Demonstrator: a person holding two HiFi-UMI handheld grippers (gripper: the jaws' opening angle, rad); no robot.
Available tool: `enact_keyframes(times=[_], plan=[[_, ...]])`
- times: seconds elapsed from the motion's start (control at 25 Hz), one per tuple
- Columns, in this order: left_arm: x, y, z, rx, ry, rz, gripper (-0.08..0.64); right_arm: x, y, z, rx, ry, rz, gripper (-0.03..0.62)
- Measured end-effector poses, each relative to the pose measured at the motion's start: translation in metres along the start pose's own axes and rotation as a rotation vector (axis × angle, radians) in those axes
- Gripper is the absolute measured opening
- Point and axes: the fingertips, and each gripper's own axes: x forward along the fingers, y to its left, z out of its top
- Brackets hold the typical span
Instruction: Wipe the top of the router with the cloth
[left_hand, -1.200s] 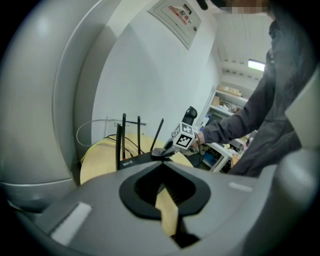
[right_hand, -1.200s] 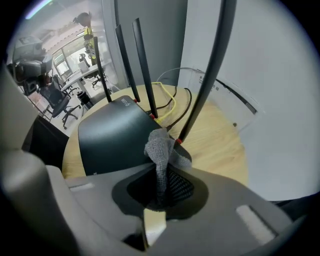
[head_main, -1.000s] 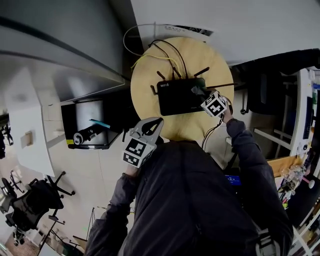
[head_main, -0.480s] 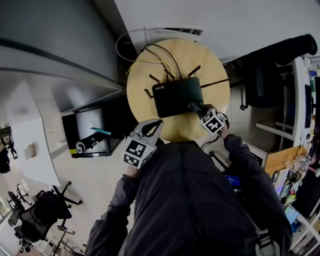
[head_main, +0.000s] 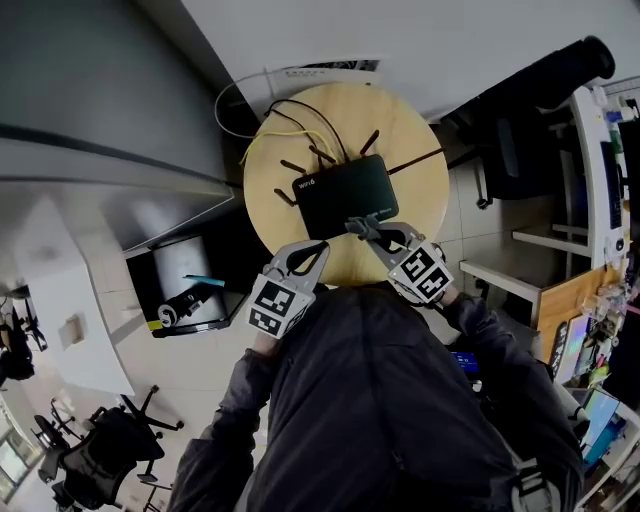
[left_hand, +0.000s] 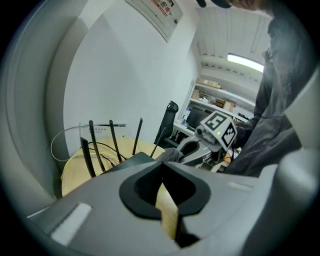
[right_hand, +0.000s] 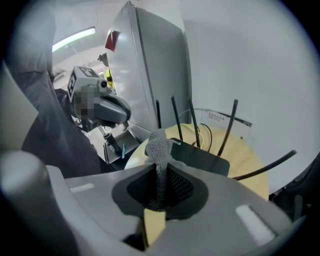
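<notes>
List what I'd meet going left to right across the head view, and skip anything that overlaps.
White cylinder → left hand-held gripper, jaws together → right hand-held gripper, shut on the cloth → black chair. The router is left out because it spans both grippers.

- Left gripper (head_main: 308, 250): jaws together, nothing between them, held close to the torso.
- Right gripper (head_main: 368, 229): jaws pinched on cloth (right_hand: 159, 150), elbow bent.

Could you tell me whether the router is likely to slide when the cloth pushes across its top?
It may slide a little: the router is a low, flat box on a smooth table. Tipping seems unlikely. Its cables might restrain it.
</notes>
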Motion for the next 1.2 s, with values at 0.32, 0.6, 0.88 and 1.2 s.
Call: enact_keyframes(times=[0.32,0.6,0.88,1.2], plan=[[0.014,-0.011,0.006,0.055,0.017,-0.075,0.0,-0.025,0.025,0.018,0.01,-0.088,-0.044,0.031],[0.019,-0.018,0.007,0.088,0.034,-0.121,0.0,-0.029,0.023,0.014,0.057,-0.101,-0.082,0.031],[0.018,-0.019,0.006,0.094,0.03,-0.131,0.0,-0.031,0.026,0.016,0.062,-0.109,-0.1,0.031],[0.013,-0.02,0.006,0.096,0.03,-0.137,0.0,-0.033,0.03,0.018,0.065,-0.11,-0.109,0.031]])
